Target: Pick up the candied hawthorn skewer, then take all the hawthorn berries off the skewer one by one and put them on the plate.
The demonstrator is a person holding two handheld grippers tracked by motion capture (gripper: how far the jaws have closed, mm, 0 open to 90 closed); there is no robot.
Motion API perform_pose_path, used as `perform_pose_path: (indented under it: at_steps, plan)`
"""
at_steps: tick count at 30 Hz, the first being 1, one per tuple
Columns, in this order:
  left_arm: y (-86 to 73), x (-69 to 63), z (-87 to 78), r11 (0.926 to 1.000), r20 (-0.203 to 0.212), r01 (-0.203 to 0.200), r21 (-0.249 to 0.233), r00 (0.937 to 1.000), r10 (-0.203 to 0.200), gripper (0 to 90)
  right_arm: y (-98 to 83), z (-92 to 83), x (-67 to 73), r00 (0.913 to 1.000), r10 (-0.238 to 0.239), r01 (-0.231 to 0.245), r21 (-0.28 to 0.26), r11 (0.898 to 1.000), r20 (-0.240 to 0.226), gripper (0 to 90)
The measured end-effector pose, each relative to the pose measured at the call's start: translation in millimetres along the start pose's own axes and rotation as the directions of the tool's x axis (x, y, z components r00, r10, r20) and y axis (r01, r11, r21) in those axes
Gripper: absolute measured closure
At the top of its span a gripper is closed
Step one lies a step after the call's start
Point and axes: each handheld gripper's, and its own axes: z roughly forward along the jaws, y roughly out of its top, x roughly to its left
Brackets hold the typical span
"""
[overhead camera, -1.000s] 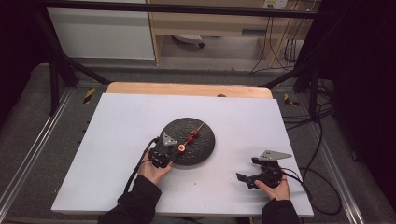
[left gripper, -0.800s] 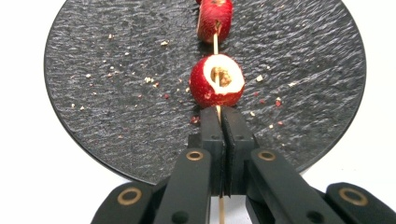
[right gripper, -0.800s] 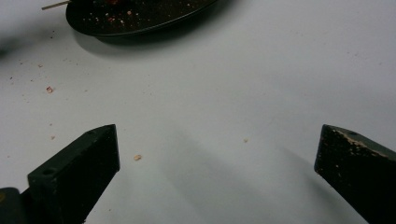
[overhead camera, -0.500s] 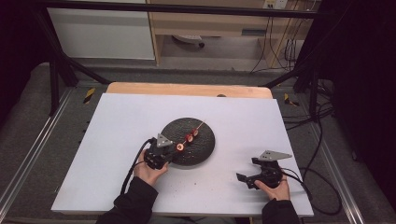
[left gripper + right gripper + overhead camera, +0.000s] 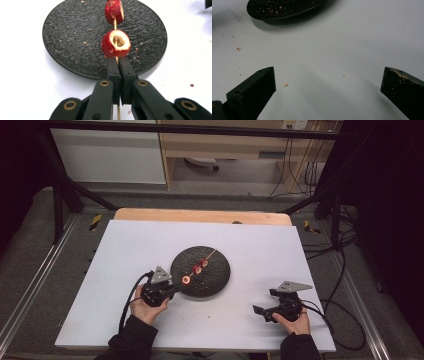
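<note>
Your skewer [image 5: 115,25] is a thin wooden stick threaded with red, cored fruit pieces [image 5: 115,43], their pale hollow centres showing. It slants low over the black plate [image 5: 215,280], its near end at the plate's left rim.

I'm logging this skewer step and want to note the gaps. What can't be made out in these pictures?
- Skewer: left gripper view's top edge cuts off the far fruit pieces; its near end is hidden between the left gripper's shut jaws.
- Fruit pieces: too small in the high view to tell their cut faces.
- Plate: right gripper view's top edge cuts it off.
- Right gripper: the person's hand covers its body in the high view.
</note>
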Motion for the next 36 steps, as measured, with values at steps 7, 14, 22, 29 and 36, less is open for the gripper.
perform_pose_path:
  at_steps: [7, 14, 22, 29, 36]
  plan:
    - [-20.1, 5.8, -16.0, 0.9997, 0.027, -0.005, -0.024, 0.9996, 0.006, 88.3, 1.5, 2.2, 3.0, 1.0000, -0.006, 0.006, 0.000, 1.000, -0.003, 0.6]
    - [-36.3, 13.4, -32.3, 0.9988, 0.036, 0.010, -0.049, 0.9993, -0.009, 88.3, 4.2, 5.1, 6.8, 0.9999, 0.000, 0.000, -0.003, 1.000, -0.013, 0.5]
    - [-47.0, 15.8, -40.4, 0.9975, 0.052, 0.011, -0.070, 0.9986, -0.008, 88.3, 10.5, 10.0, 15.5, 0.9998, -0.004, 0.004, -0.013, 1.000, -0.019, 0.5]
    - [-51.2, 14.2, -40.8, 0.9972, 0.065, 0.013, -0.074, 0.9978, -0.008, 88.3, 19.0, 15.5, 25.8, 0.9996, 0.012, -0.013, -0.040, 0.999, -0.026, 0.5]
    - [-52.3, 14.0, -39.2, 0.9974, 0.071, 0.016, -0.070, 0.9974, -0.011, 88.3, 35.8, 28.2, 39.8, 0.9995, 0.017, -0.018, -0.042, 0.999, -0.028, 0.5]
